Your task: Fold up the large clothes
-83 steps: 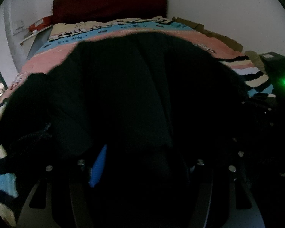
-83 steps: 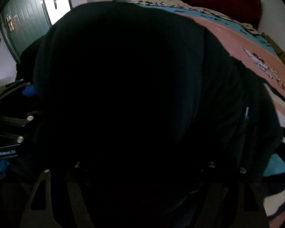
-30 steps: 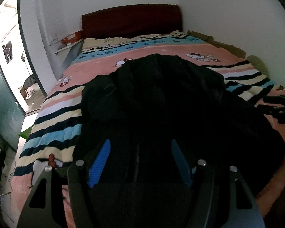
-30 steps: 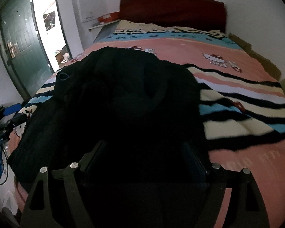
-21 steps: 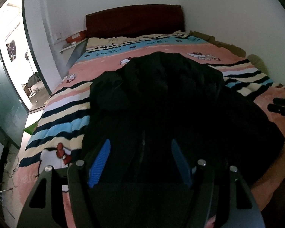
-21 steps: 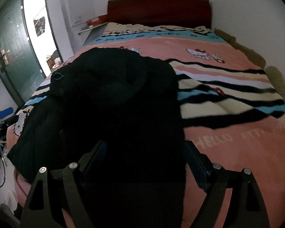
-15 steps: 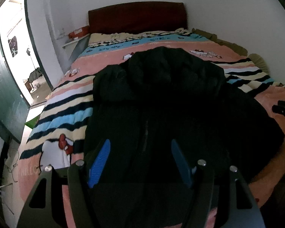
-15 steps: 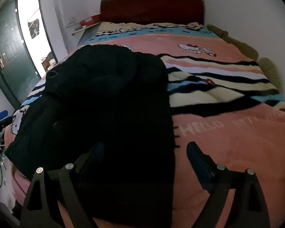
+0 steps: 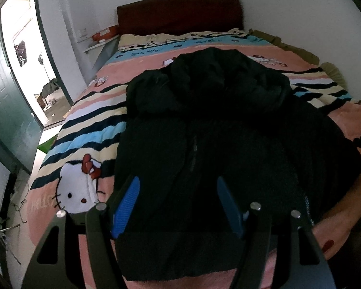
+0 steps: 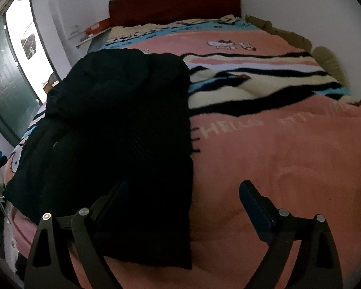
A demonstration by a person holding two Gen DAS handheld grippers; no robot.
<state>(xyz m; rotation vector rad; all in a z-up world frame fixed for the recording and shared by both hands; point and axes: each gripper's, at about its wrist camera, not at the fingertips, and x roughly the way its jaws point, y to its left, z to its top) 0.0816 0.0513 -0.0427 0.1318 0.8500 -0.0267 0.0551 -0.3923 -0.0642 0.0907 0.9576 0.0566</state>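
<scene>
left wrist view has us hovering over the near hem of the black jacket (image 9: 204, 125), which lies spread on the bed (image 9: 93, 110), hood end toward the headboard (image 9: 178, 12). left tongs (image 9: 178, 202) are spread apart, blue pads either side of the hem, gripping nothing. right tongs (image 10: 183, 204) are wide apart too, sitting over the jacket's right edge with one finger over the fabric and the other over bare pink blanket (image 10: 276, 149).

what we reckon could go sideways from here:
- the jacket looks puffy and slippery, so a shallow pinch on the hem probably grabs only the top layer and the fold comes out lopsided.
- the near hem sits close to the foot edge of the bed, so dragging it our way could slide the whole thing off.
- the right tongs might scoop up blanket along with the jacket since the edge is lying right on it.
- it's all so dark we can't really tell where the sleeves are, easy to leave one bunched underneath.
</scene>
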